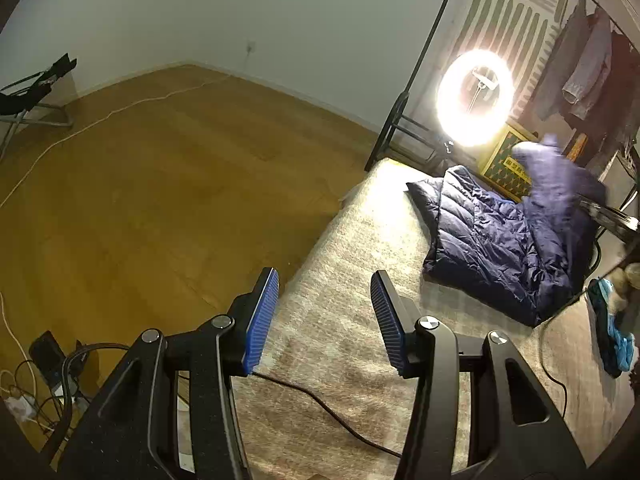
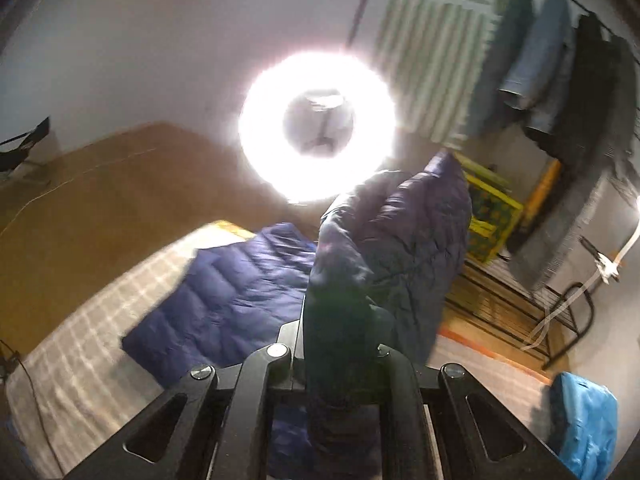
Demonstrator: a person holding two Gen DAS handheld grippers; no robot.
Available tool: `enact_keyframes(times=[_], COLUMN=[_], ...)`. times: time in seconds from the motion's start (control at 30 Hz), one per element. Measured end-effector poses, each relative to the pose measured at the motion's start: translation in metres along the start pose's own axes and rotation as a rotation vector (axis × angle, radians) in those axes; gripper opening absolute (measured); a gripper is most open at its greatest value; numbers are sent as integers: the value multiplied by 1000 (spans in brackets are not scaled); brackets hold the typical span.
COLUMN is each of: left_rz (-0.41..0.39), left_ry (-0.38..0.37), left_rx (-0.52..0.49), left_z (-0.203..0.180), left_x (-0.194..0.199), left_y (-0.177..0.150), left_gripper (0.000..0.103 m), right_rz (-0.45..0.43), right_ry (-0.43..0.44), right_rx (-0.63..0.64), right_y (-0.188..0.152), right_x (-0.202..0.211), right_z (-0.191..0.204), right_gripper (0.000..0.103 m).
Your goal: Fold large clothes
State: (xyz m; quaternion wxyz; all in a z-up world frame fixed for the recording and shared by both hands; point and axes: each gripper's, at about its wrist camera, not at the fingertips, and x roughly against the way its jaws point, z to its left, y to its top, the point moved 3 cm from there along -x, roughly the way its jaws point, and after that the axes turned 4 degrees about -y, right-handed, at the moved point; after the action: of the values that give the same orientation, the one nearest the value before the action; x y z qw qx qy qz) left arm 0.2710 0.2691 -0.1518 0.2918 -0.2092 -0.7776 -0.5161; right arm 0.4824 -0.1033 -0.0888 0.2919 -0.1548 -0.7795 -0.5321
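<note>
navy puffer jacket [image 2: 240,292] clamped in right tongs [image 2: 340,344] (sleeve lifted), left tongs [image 1: 324,320] apart, empty

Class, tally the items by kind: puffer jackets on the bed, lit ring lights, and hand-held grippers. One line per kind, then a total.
Navy puffer jacket: 1
Lit ring light: 1
Hand-held grippers: 2, left hand-held gripper and right hand-held gripper
Total: 4

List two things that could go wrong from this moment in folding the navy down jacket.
The right gripper pinches only one lifted part of the navy down jacket; the slippery fabric may slide out. The left gripper is open and empty, so the raised part could swing toward the ring light close behind.
</note>
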Motion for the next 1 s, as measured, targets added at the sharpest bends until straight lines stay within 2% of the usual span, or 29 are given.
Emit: enact_keyframes(times=[0.17,0.3,0.53,0.67,0.77,0.8,0.83,0.9,1.0], left_rz=[-5,13,15,10,5,3,2,2,7], left_ry=[7,22,29,3,-14,-27,-43,-66,-102], left_rx=[-10,-28,-52,-70,-74,-67,-64,-78,-114], left_z=[1,-1,-13,-29,-41,-45,-51,-68,-100], left_x=[6,3,-11,-22,-31,-35,-39,-49,-70], left_y=[-2,-3,10,20,33,39,44,55,70], left_gripper=[51,51,51,51,51,51,51,51,51], right_rz=[35,83,139,175,184,179,171,147,90], right_ry=[82,131,191,268,406,450,483,576,666], right_rx=[66,143,221,199,160,144,131,88,14], right_y=[5,-10,-40,-53,-59,-60,-60,-62,-63], right_x=[-39,-72,-98,-105,-94,-85,-77,-54,-22], right_z=[74,134,185,187,174,168,162,143,103], right_gripper=[8,8,8,10,29,39,42,43,53])
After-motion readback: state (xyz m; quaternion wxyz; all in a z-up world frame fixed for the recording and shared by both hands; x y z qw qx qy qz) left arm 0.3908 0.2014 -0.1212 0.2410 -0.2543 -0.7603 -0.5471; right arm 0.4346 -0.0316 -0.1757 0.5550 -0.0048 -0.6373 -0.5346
